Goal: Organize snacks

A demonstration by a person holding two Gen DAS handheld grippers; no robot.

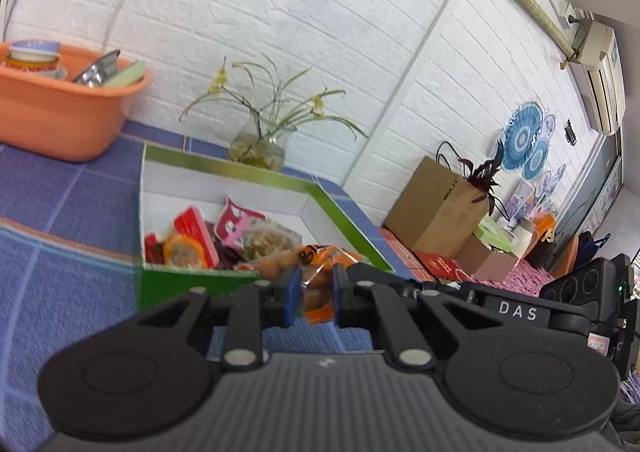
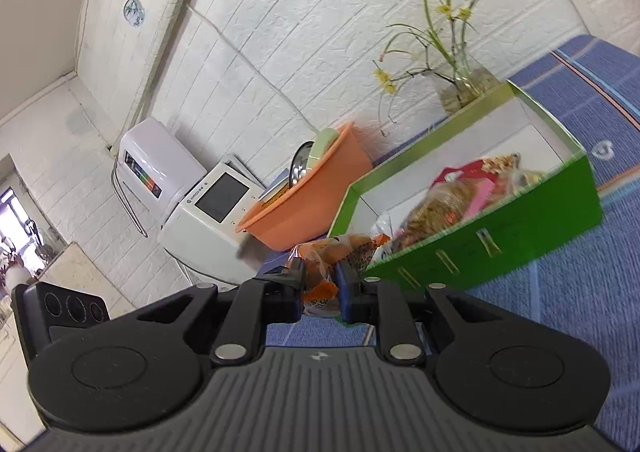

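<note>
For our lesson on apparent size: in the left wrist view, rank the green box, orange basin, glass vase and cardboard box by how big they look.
1. green box
2. orange basin
3. cardboard box
4. glass vase

The basin is cut off at the edge, and nearness enlarges the green box, so true sizes stay unsure.

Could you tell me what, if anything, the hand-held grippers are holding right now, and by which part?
Both hold the same orange snack bag: the left hand-held gripper and right hand-held gripper each pinch an end of it, beside the green box.

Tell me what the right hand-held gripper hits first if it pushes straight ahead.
It already holds an orange snack bag; pushed on, that bag would probably meet the green box at its near corner first. Depth is uncertain.
</note>
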